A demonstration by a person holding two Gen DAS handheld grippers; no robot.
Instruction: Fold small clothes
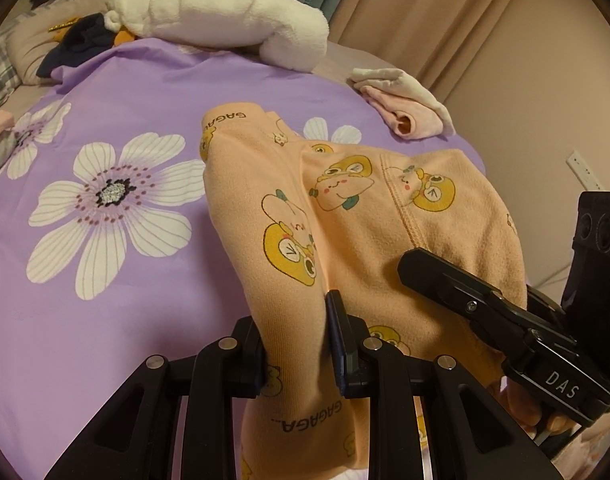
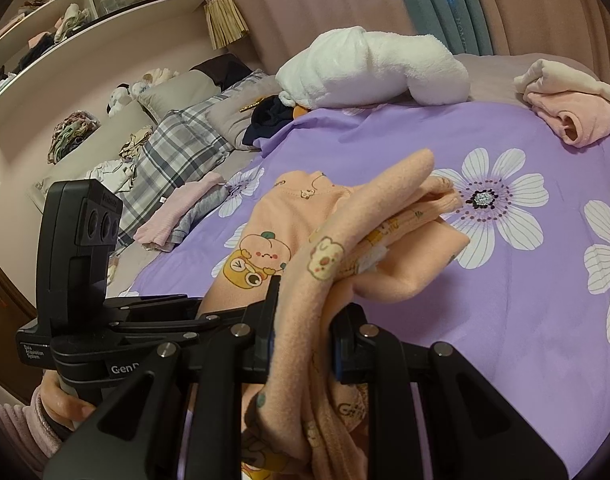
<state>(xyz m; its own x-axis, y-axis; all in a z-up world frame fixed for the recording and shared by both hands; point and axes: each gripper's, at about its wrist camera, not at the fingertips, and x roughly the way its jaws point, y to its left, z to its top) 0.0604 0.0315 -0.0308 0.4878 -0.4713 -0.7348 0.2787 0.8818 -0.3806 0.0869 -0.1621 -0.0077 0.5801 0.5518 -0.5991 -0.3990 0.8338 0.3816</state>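
Nearest the left camera, the left gripper (image 1: 295,344) has its jaws pinched on an edge of the peach garment (image 1: 345,208); cloth printed with lettering hangs below the pads, and the rest runs up and away from them over the purple sheet (image 1: 105,320). Just to its right in that view the right gripper (image 1: 465,292) comes in from the side, one finger lying across the cloth; in its own view the right gripper (image 2: 305,344) is likewise clamped on a thick bunched fold of the garment (image 2: 265,256), fleecy side out, with layers spilling down between the fingers.

So both tools hold the near edge, close beside one another, the left one to the left; the garment's long axis runs from the grippers away toward the far side of the bed, the near end lifted and the far end resting on the sheet beside the big white flower (image 1: 109,208). My judgement is that the coming move turns on this: the held edge has to travel along that axis, forward over the lying part, both hands together; neither hand looks clearly nearer the far end.

Farther off, well apart from the garment, lie a pink bundle (image 1: 405,112) at the right edge of the bed and a white plush towel (image 1: 217,12) at the head.
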